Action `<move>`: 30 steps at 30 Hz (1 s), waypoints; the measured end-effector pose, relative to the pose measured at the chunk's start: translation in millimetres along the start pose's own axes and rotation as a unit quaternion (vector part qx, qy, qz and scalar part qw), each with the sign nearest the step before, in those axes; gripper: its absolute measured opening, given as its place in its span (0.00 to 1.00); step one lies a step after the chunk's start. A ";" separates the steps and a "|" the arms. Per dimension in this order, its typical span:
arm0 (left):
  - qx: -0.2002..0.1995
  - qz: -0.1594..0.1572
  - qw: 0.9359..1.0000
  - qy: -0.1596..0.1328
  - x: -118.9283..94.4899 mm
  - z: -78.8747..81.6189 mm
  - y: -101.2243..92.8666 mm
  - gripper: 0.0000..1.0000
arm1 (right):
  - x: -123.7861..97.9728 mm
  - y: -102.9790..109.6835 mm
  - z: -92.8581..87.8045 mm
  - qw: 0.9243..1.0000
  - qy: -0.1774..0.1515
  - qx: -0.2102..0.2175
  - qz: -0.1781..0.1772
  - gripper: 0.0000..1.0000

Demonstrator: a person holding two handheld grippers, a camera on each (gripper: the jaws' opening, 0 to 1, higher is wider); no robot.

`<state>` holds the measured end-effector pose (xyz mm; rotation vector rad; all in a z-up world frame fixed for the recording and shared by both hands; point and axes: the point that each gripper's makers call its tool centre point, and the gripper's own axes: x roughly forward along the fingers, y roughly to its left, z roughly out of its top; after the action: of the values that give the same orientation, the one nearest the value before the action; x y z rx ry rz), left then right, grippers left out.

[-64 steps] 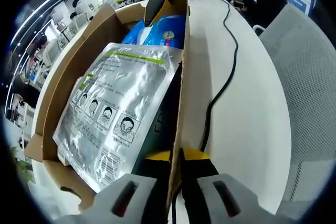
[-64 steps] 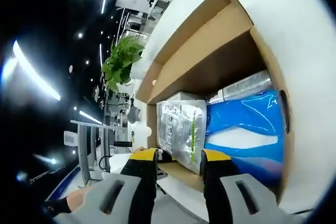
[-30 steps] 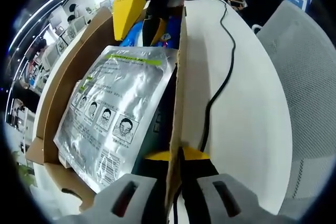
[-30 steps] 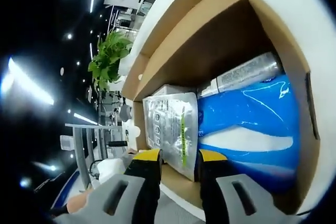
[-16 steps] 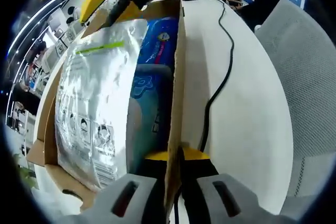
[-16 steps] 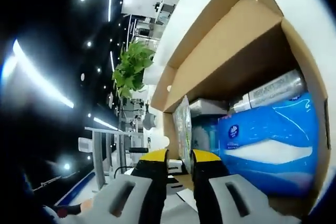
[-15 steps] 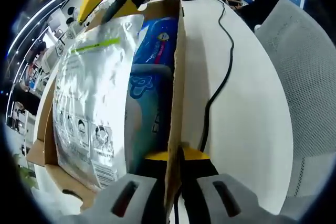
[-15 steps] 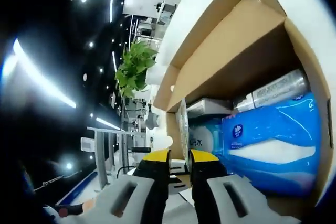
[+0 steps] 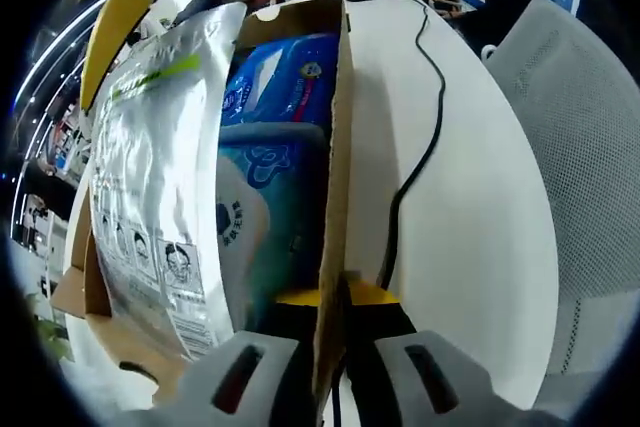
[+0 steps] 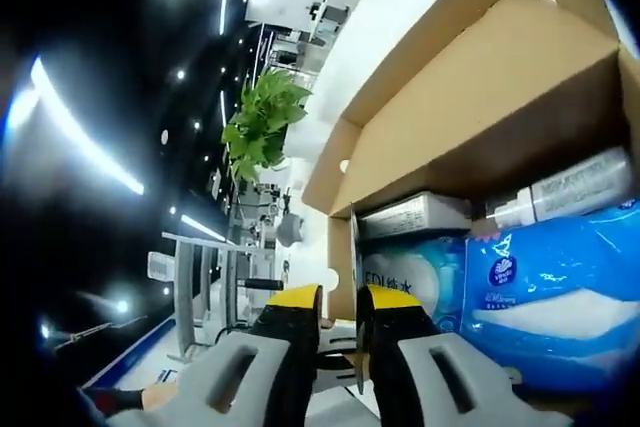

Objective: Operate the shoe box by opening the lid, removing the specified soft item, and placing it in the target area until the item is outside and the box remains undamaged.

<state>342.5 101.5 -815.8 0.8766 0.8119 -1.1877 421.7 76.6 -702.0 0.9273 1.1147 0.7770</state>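
The brown cardboard shoe box (image 9: 335,147) stands open. The silver foil mask pouch (image 9: 150,187) stands on edge, half risen from it, pinched by the right gripper (image 10: 338,299). The left gripper (image 9: 335,297) clamps the box wall. Setting the pouch down remains.
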 end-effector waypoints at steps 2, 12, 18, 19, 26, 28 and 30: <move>0.001 0.000 1.000 0.000 -0.4 0.2 -0.1 0.04 | 1.8 -6.3 1.1 1.000 0.000 -0.008 -0.020 0.14; 0.004 -0.001 1.000 -0.001 -0.5 0.9 -0.6 0.04 | 1.6 -9.0 -1.1 1.000 0.004 -0.008 -0.021 0.13; 0.006 0.000 1.000 -0.002 -0.5 1.0 -0.5 0.04 | 0.9 -7.4 -3.9 0.999 0.006 -0.026 -0.023 0.01; 0.006 0.000 1.000 -0.002 -0.4 1.0 -0.5 0.04 | 0.9 -7.8 -4.1 0.999 0.005 -0.025 -0.024 0.01; 0.005 -0.001 1.000 -0.001 -0.2 0.8 -0.5 0.04 | 1.2 -11.9 -0.4 0.999 -0.002 -0.029 -0.033 0.00; 0.005 -0.001 1.000 -0.002 -0.1 0.8 -0.4 0.04 | 0.7 -10.8 -2.0 0.999 -0.003 -0.034 -0.033 0.00; 0.005 -0.001 1.000 -0.002 -0.3 0.9 -0.3 0.04 | 1.1 -12.2 -0.5 0.999 -0.005 -0.034 -0.034 0.00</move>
<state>342.1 100.8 -815.2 0.8818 0.8054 -1.1957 422.2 72.6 -713.6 0.8313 1.1005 0.7486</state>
